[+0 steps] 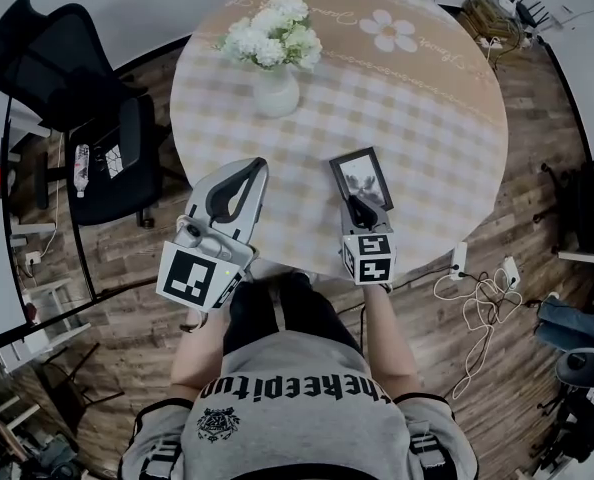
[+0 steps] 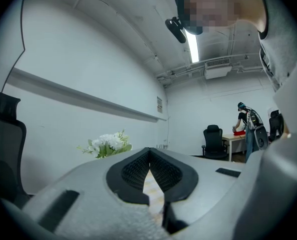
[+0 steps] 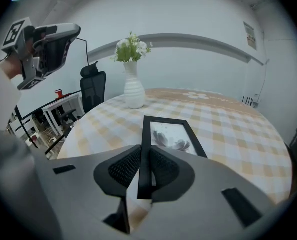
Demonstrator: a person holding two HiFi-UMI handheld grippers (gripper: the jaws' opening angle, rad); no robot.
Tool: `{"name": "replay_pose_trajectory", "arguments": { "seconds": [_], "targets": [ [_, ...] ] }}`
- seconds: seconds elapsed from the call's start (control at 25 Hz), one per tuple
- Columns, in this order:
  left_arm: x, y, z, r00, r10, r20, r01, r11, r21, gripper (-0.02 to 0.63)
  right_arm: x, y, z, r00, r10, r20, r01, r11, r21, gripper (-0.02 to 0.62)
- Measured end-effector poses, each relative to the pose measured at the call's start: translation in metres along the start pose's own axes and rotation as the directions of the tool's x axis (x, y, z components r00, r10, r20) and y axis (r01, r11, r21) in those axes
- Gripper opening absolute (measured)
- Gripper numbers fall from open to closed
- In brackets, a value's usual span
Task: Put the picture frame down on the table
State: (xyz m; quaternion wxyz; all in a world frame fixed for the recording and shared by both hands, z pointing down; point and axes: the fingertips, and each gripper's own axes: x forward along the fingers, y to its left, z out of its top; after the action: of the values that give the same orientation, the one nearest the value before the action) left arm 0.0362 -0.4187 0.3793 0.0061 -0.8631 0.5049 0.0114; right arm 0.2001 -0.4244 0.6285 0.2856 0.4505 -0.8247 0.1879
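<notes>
Black picture frame (image 3: 171,136) points lengthwise away, right fingers (image 3: 164,168) clamping it; left fingers (image 2: 131,171) together.

Cool, even indoor light with faint shadows. A long white ceiling tube lamp (image 2: 192,46) glares high above the left gripper (image 2: 149,153). Both gripper views bulge and blacken at their rims.

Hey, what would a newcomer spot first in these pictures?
The right claw clamped on the edge of a black picture frame, near the front edge of the round checked table. Next, the white vase of white flowers toward the table's far left, and the left claw, shut and empty, held left of the frame.
</notes>
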Motion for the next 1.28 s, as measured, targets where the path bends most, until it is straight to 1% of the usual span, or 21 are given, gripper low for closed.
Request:
{"name": "replay_pose_trajectory", "arguments": {
  "seconds": [0.2, 0.6, 0.76, 1.0, 1.2, 1.24, 1.28],
  "targets": [
    [-0.002, 0.004, -0.003, 1.0, 0.005, -0.008, -0.005, 1.0, 0.003, 0.015, 0.008, 0.004, -0.007, 0.999, -0.004, -0.048, 0.001, 0.999, -0.05, 0.067],
    [-0.007, 0.012, -0.007, 1.0, 0.013, -0.018, -0.013, 1.0, 0.006, 0.015, 0.018, 0.007, -0.021, 0.991, -0.019, -0.13, 0.008, 0.996, -0.088, 0.067],
    [-0.01, 0.017, -0.007, 1.0, 0.016, -0.02, -0.016, 1.0, 0.006, 0.015, 0.02, 0.008, -0.021, 0.989, -0.014, -0.144, 0.001, 0.996, -0.09, 0.067],
    [-0.014, 0.015, -0.004, 1.0, -0.008, -0.02, 0.008, 1.0, 0.014, 0.015, 0.018, 0.006, -0.019, 0.994, -0.034, -0.102, 0.027, 0.997, -0.067, 0.07],
    [-0.022, 0.012, 0.001, 0.999, -0.038, -0.01, 0.038, 0.999, 0.019, 0.015, 0.001, 0.004, -0.005, 0.998, -0.069, -0.016, 0.069, 0.998, -0.005, 0.074],
    [-0.024, 0.011, 0.003, 0.999, -0.047, -0.006, 0.047, 0.999, 0.02, 0.015, -0.004, 0.004, -0.001, 0.997, -0.079, 0.008, 0.079, 0.997, 0.01, 0.064],
    [-0.025, 0.01, 0.005, 0.998, -0.059, -0.001, 0.059, 0.998, 0.021, 0.015, -0.01, 0.004, 0.004, 0.995, -0.091, 0.034, 0.09, 0.996, 0.023, 0.028]
  ]
}}
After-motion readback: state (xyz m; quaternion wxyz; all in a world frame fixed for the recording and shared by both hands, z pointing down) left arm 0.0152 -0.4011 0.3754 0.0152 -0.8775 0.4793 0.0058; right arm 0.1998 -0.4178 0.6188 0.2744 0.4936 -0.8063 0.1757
